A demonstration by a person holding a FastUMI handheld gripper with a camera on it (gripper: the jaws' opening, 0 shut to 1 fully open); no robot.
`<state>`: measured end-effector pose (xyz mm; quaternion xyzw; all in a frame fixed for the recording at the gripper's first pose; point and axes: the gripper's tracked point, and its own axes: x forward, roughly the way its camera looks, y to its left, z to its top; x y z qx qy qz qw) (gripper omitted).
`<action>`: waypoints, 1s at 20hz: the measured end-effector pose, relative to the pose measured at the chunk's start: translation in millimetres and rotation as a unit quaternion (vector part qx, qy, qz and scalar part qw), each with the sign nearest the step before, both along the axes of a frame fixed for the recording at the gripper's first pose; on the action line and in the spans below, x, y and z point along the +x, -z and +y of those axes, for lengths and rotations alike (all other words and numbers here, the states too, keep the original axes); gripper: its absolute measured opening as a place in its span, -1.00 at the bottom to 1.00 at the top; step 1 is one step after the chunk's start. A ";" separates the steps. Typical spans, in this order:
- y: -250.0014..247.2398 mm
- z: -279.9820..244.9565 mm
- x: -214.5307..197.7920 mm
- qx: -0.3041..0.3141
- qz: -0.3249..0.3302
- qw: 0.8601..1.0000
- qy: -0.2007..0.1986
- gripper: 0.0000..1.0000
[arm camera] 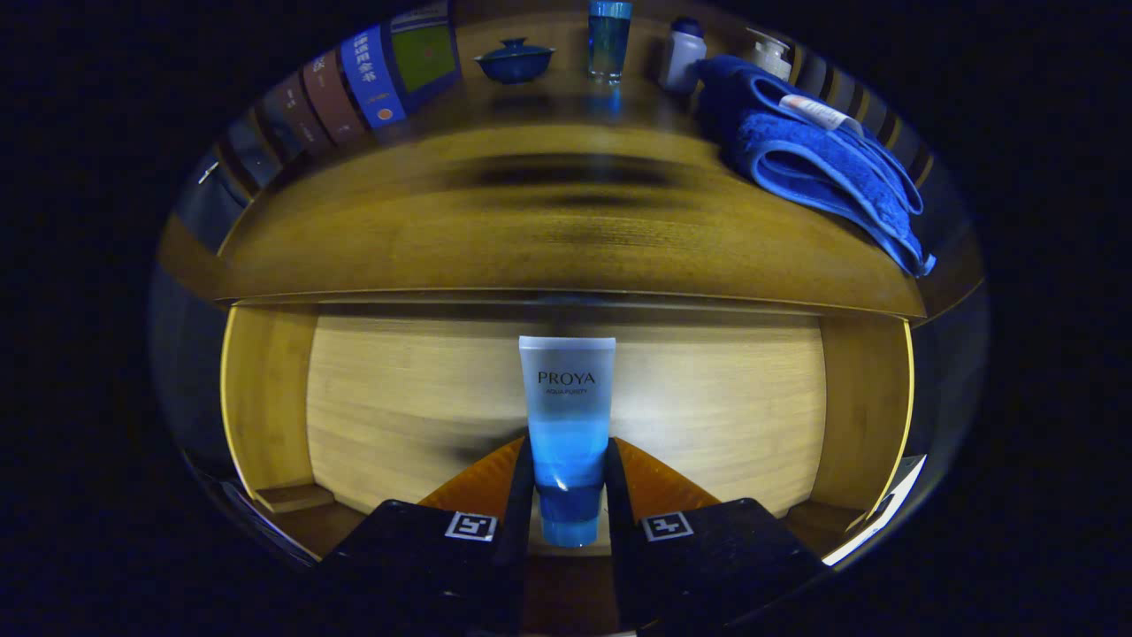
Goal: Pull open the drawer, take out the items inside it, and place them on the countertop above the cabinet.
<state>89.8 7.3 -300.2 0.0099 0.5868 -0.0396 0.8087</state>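
Observation:
A blue and white tube (567, 416) stands between my fingers, cap end toward me, and my gripper (568, 482) is shut on its lower blue part. Under the tube lies the open wooden drawer (265, 398), its pale floor and side walls showing around the fingers. The tube's crimped end points toward the wooden countertop (495, 239), which runs across just beyond the drawer.
On the countertop's far side stand a row of books (354, 84), a blue lidded bowl (514, 60), a blue glass (609, 37), a white bottle (683, 55) and a pump bottle (771, 55). A folded blue towel (818, 164) lies at the right end.

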 end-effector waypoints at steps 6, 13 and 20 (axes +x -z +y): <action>-79.2 11.7 -20.3 0.018 -0.083 0.996 -0.017 -0.11; -151.7 14.1 40.3 0.016 -0.171 0.985 -0.025 -0.11; -145.6 6.2 141.1 0.012 -0.168 0.986 -0.006 -0.11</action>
